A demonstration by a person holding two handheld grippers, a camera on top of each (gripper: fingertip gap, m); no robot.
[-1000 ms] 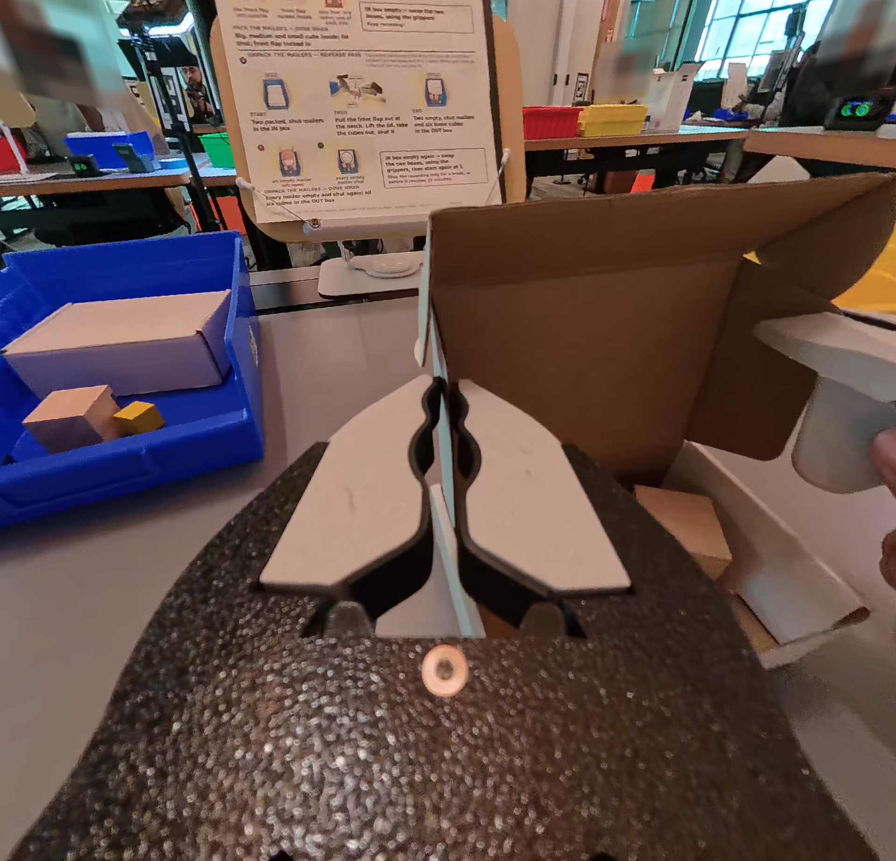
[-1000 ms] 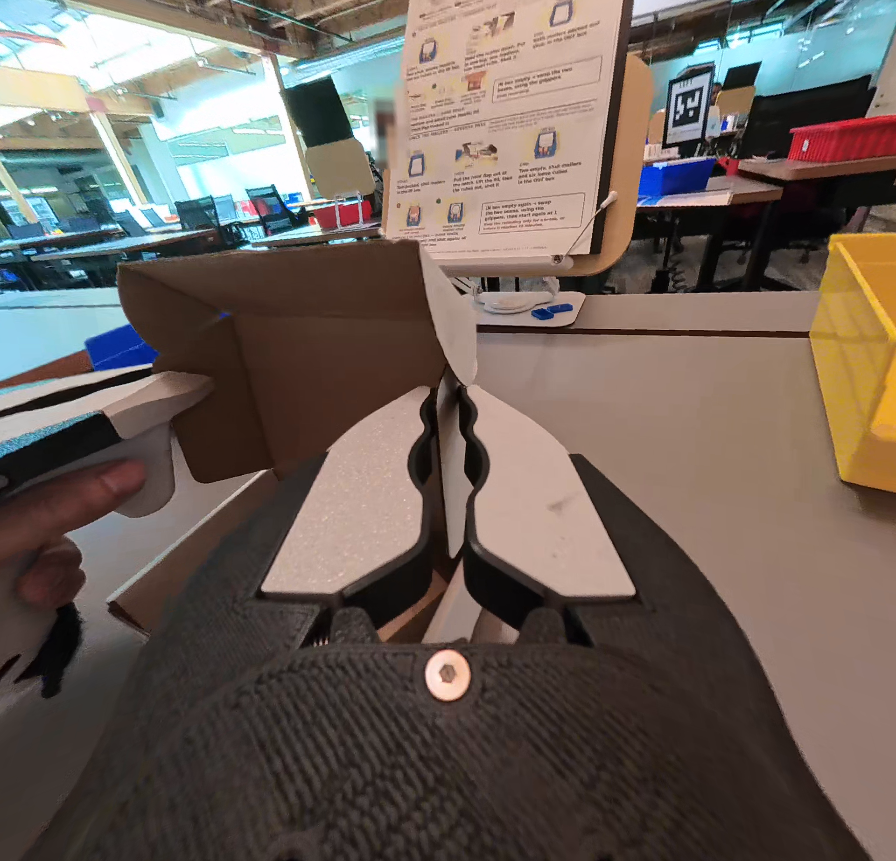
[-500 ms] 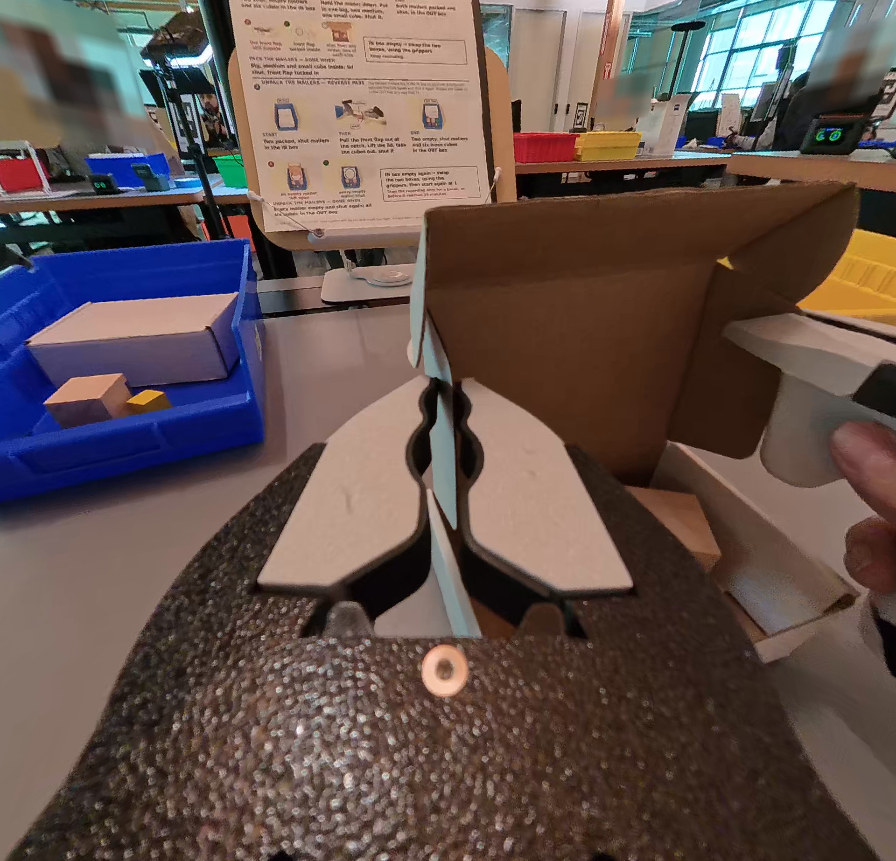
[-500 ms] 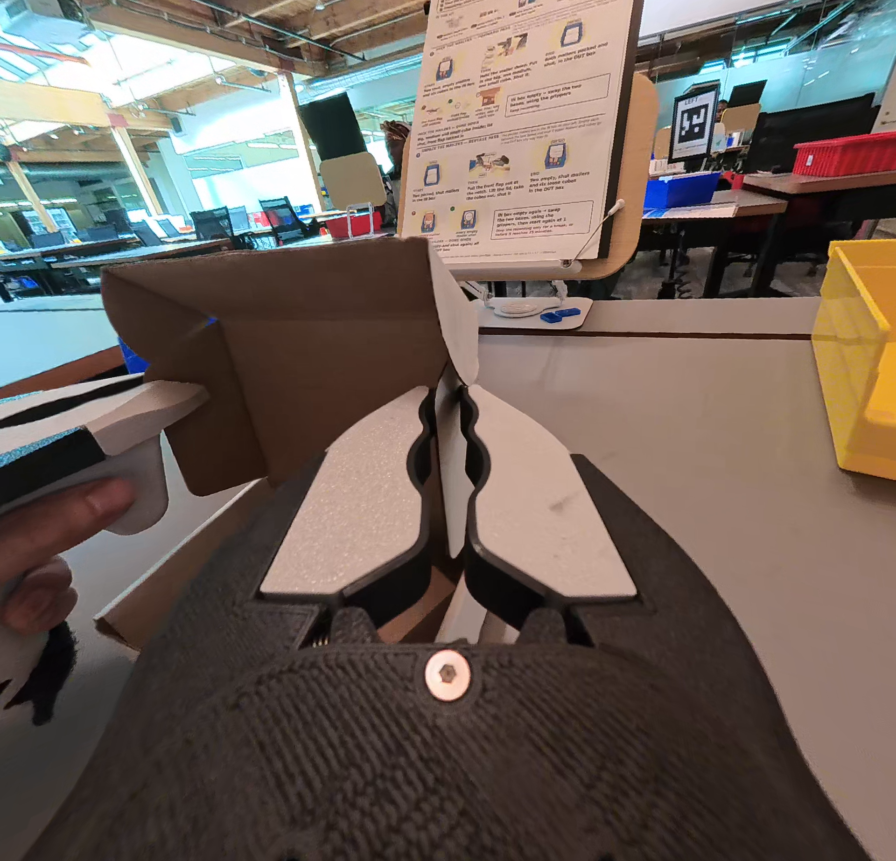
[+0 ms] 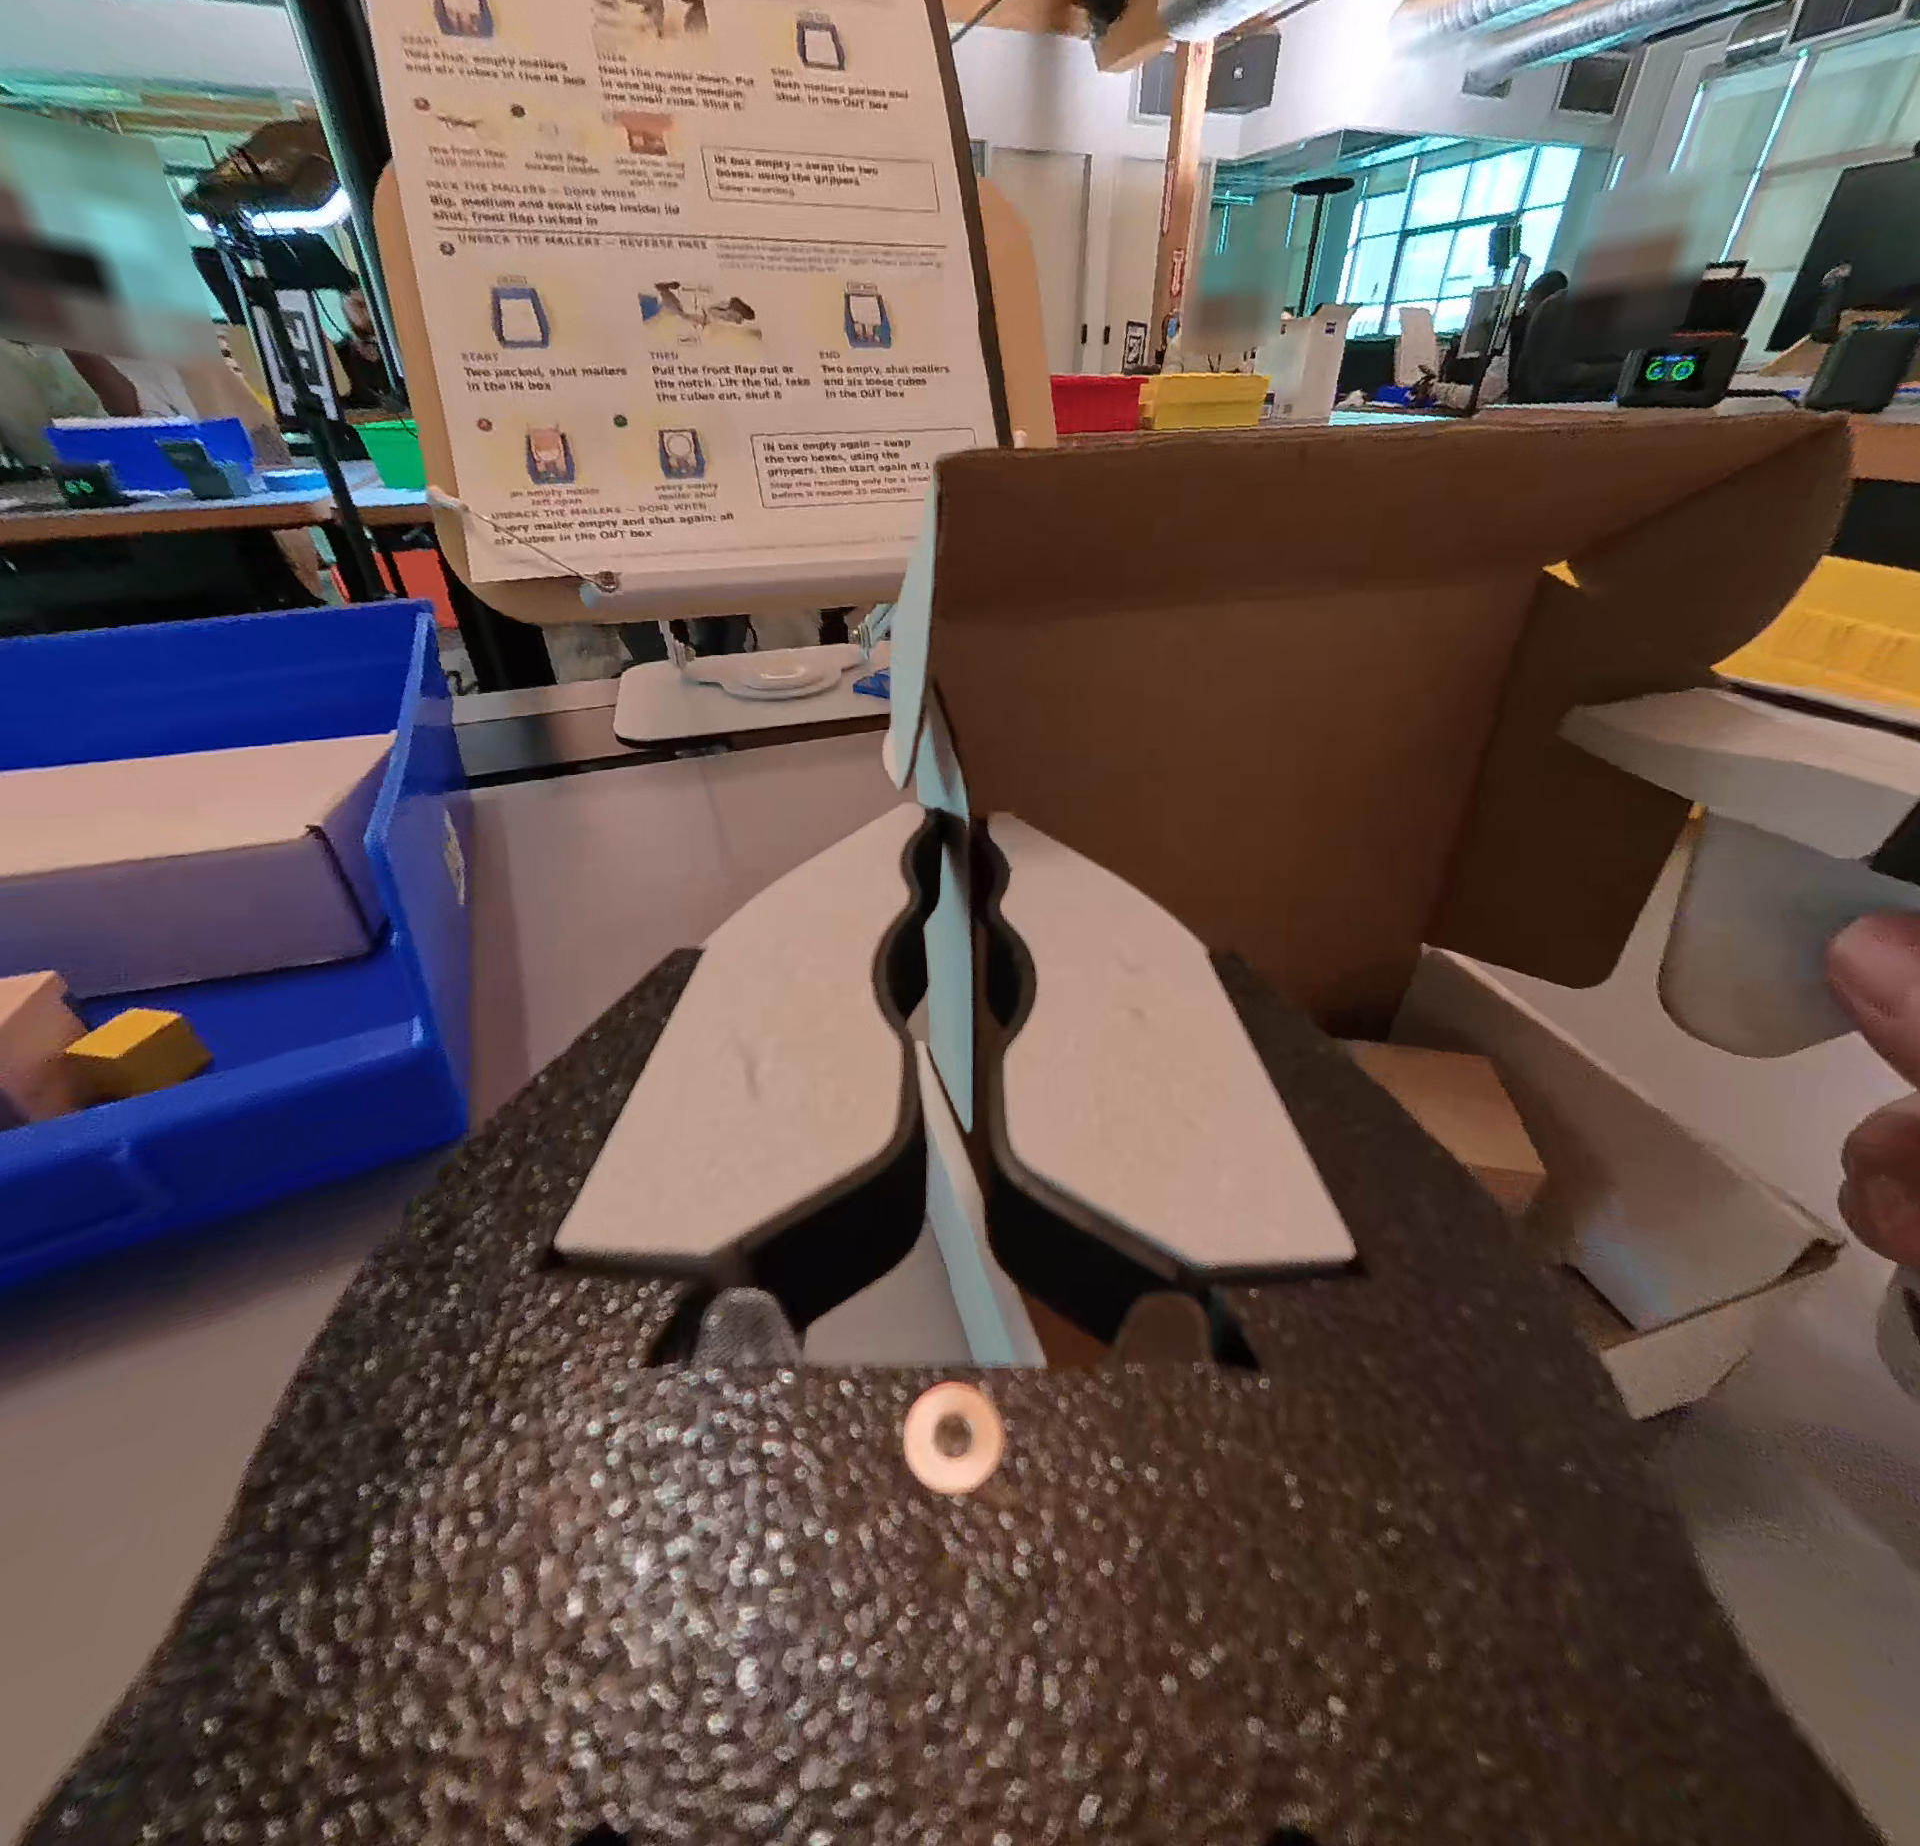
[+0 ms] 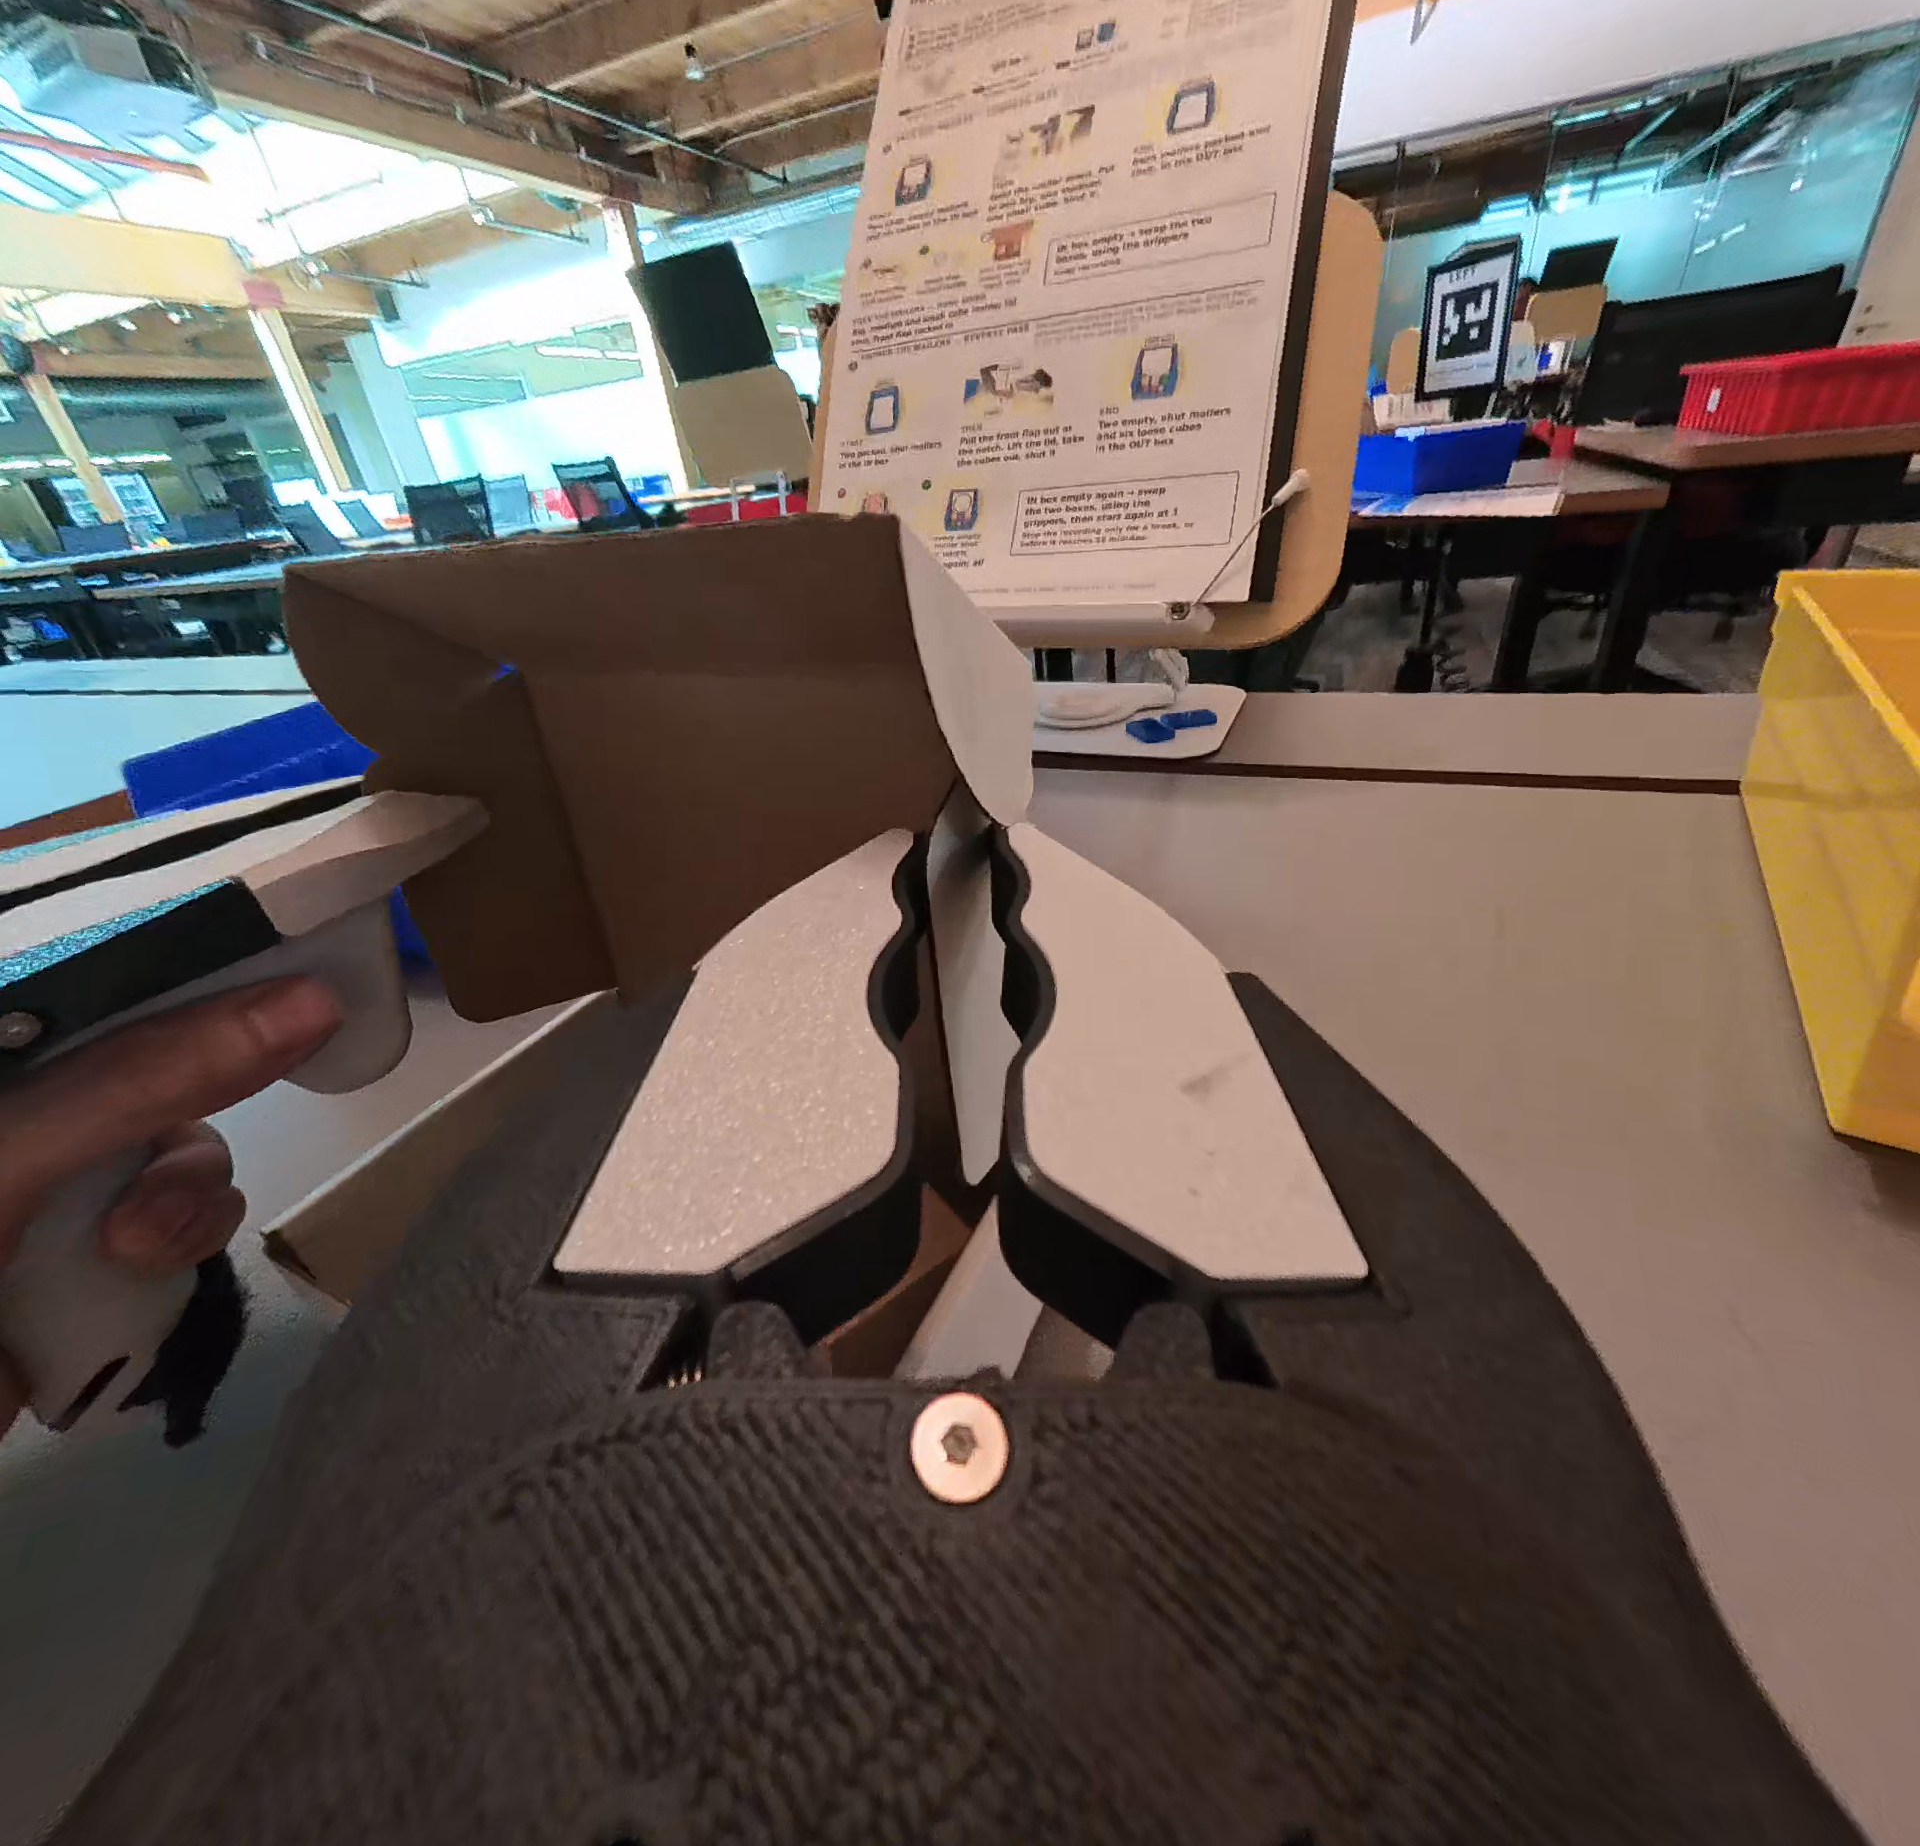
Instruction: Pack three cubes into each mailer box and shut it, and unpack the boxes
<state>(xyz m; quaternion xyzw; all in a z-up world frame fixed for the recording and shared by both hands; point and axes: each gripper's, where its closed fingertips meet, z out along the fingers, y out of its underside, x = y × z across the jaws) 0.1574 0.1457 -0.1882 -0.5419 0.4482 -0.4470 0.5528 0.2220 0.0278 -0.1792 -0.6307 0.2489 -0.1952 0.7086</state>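
Both claws, left (image 5: 954,866) and right (image 6: 961,861), level, pinch the mailer box (image 5: 1299,716) lid's opposite side flaps.

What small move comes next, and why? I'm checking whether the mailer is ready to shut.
Probably swing the lid forward and down. The left gripper and right gripper each pinch a side flap of the raised lid, and a wooden cube already lies in the open mailer; other cubes are hidden.

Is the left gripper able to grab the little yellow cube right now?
Probably not: the left gripper is shut on the mailer box's side flap, and the yellow cube sits off in the blue bin.
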